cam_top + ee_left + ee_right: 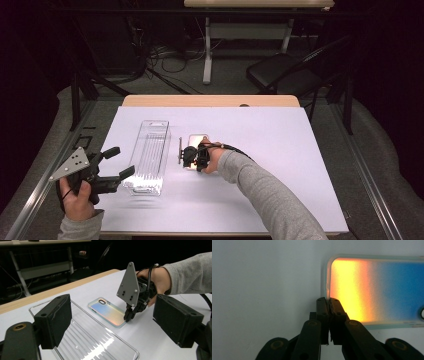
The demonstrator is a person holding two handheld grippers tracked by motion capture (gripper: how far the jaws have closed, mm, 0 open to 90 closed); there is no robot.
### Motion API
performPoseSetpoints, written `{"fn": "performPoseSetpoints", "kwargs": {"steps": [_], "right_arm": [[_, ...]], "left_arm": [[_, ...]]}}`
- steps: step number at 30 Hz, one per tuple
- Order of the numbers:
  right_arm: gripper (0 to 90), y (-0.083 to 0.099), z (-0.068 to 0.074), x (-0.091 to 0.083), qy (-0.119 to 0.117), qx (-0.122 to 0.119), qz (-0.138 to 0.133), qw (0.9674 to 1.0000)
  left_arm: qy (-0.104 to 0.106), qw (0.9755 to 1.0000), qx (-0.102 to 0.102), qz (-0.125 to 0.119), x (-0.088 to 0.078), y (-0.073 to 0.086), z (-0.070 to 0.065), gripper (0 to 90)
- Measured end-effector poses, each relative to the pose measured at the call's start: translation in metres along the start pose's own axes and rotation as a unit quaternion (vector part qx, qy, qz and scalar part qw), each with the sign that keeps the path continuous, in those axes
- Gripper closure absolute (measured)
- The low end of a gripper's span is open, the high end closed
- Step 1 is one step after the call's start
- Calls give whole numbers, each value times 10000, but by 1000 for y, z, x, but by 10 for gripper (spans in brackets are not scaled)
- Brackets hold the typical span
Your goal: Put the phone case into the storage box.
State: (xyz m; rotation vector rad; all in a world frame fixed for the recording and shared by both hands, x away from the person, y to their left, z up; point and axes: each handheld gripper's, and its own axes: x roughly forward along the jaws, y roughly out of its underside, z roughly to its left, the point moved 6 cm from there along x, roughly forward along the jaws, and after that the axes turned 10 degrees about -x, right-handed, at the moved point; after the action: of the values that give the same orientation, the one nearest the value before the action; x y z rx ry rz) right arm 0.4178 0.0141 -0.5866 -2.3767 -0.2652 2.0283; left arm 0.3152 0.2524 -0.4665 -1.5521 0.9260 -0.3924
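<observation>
At our counter (280, 150), one clear plastic tray (149, 155) lies empty and one iridescent phone case (107, 311) beside it, unmoved we judge, our right tool (328, 300) pinched on its near edge, our left tool (110, 320) wide open, holding nothing; beside the case, one dark pin (180, 149).

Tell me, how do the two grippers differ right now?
The left gripper has its jaws wide apart, gripping nothing; the right gripper has its jaws pressed together at the edge of the iridescent phone case. The left one sits beside the clear plastic tray near the table's front; the right reaches mid-table. Both are black and hand-held.
</observation>
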Motion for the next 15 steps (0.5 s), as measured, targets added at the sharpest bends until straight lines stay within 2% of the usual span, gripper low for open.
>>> {"fn": "performPoseSetpoints", "kwargs": {"steps": [15], "right_arm": [[883, 0, 0, 0, 14, -87, 7, 10000]], "left_arm": [[-8, 10000, -4, -16, 0, 0, 0, 157]]}}
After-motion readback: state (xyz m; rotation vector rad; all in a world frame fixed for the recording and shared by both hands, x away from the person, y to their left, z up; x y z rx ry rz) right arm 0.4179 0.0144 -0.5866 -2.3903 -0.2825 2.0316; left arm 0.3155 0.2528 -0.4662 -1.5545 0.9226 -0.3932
